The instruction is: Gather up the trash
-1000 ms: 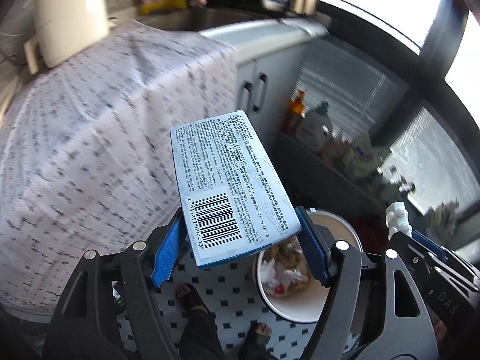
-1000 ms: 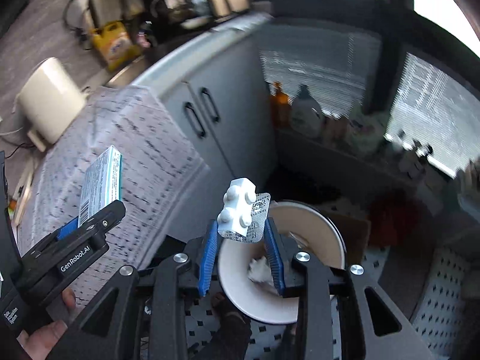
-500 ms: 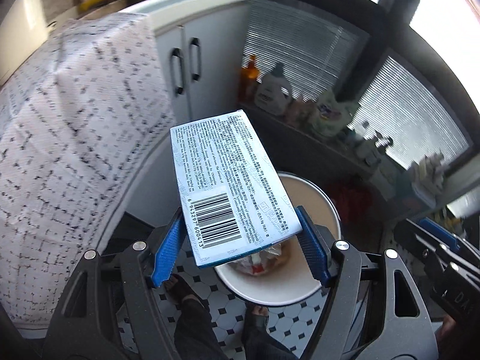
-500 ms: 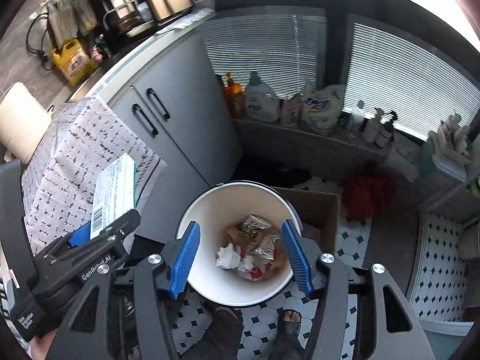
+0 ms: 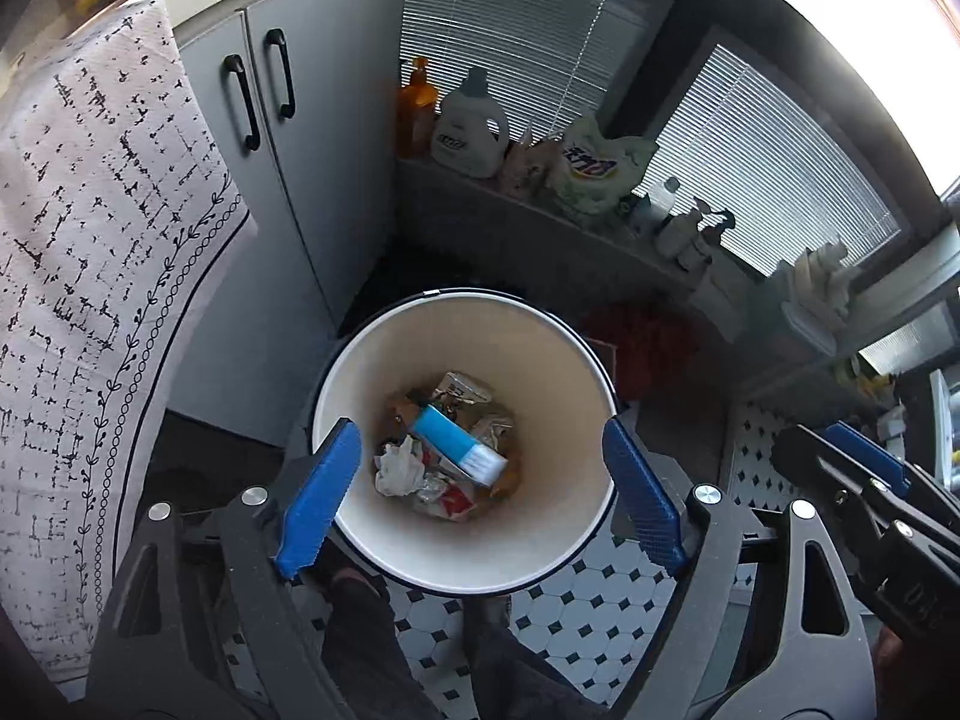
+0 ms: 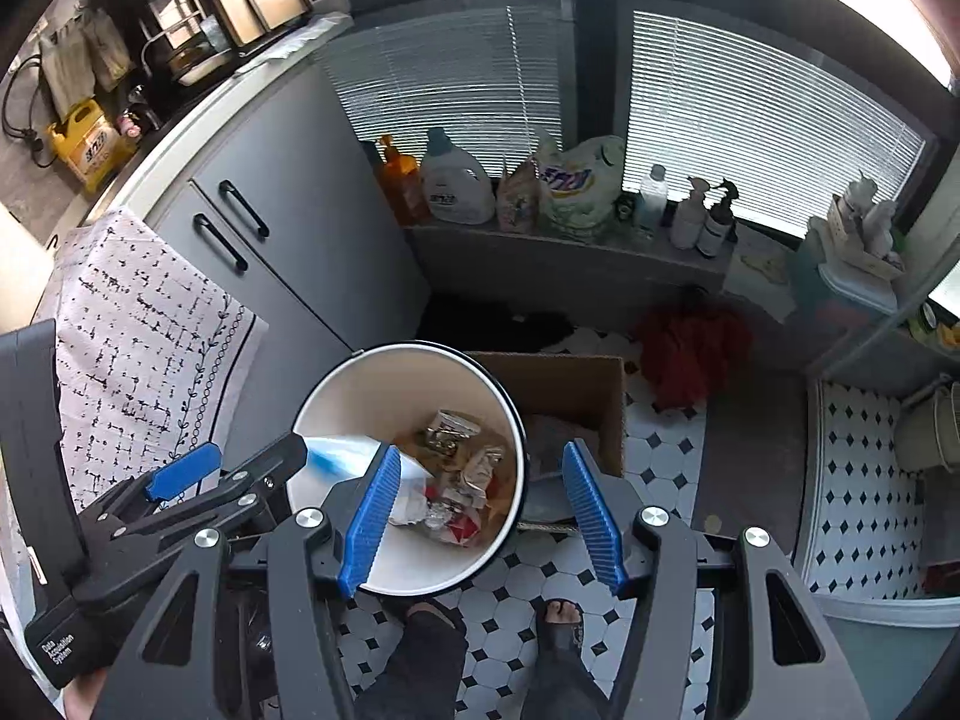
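A white round bin (image 5: 558, 372) stands on the tiled floor, with crumpled trash in its bottom. A blue-and-white carton (image 5: 459, 447) lies loose inside it on the trash. My left gripper (image 5: 480, 498) hangs above the bin, its jaws opening wide with nothing held between them. In the right wrist view the carton (image 6: 348, 453) is a blurred streak just past the left gripper (image 6: 222, 480), inside the bin (image 6: 360, 384). My right gripper (image 6: 480, 519) is open and empty over the bin's right half. It also shows at the right edge of the left wrist view (image 5: 864, 474).
A grey cabinet (image 5: 312, 192) and a patterned cloth (image 5: 90, 240) hanging off a table stand left of the bin. A cardboard box (image 6: 570, 384) sits behind it, with a red cloth (image 6: 690, 354) beyond. Bottles (image 5: 474, 126) line a low shelf. A person's feet (image 6: 558, 618) are below.
The left gripper let go of the carton, which dropped into the bin. The right gripper released its blister pack earlier. Both grippers moved over the bin and tilted down.
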`<state>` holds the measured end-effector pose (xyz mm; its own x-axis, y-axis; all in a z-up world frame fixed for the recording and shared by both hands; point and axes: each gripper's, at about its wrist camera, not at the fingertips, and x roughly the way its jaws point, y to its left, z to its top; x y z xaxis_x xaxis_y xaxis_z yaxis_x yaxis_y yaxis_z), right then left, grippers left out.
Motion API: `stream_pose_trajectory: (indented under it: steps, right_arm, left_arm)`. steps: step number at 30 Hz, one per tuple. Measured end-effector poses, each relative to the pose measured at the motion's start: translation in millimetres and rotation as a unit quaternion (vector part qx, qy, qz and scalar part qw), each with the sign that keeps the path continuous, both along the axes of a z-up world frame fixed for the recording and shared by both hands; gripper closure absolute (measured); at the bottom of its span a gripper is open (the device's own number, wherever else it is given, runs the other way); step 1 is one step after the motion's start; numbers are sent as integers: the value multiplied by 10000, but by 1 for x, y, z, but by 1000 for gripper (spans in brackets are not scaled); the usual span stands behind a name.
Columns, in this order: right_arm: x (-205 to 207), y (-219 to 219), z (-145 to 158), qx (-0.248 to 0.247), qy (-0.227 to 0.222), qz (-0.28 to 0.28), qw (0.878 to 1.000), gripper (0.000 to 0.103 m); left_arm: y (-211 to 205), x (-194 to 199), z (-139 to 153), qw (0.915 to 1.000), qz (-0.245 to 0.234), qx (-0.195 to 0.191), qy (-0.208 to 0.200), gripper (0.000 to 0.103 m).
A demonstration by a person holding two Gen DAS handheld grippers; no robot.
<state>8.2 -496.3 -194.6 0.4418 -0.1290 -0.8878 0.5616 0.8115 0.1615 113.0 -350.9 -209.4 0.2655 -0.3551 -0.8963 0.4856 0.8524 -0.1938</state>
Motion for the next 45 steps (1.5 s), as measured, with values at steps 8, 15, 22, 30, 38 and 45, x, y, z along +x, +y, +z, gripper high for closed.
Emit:
stream_pose_trajectory:
  steps: [8, 15, 22, 30, 38, 45]
  right_arm:
    - [12, 0, 6, 5, -99, 18, 9999, 47]
    - [37, 16, 25, -29, -298, 237, 9993, 47]
    - [76, 47, 56, -124, -611, 544, 9966, 39]
    - [132, 101, 95, -228, -1033, 1097, 9883, 31]
    - [177, 166, 129, -222, -1439, 1701, 9746, 23]
    - [189, 208, 153, -278, -1776, 2079, 9615, 8]
  left_arm:
    - [12, 7, 12, 9999, 132, 26, -105, 18]
    - [35, 28, 33, 9989, 384, 0, -285, 14]
    - [72, 60, 65, 9954, 745, -109, -587, 8]
    - [138, 100, 102, 9861, 1324, -187, -989, 6]
    - [216, 121, 143, 9692, 1935, -138, -1517, 6]
    - [266, 114, 170, 9548, 2313, -45, -1864, 6]
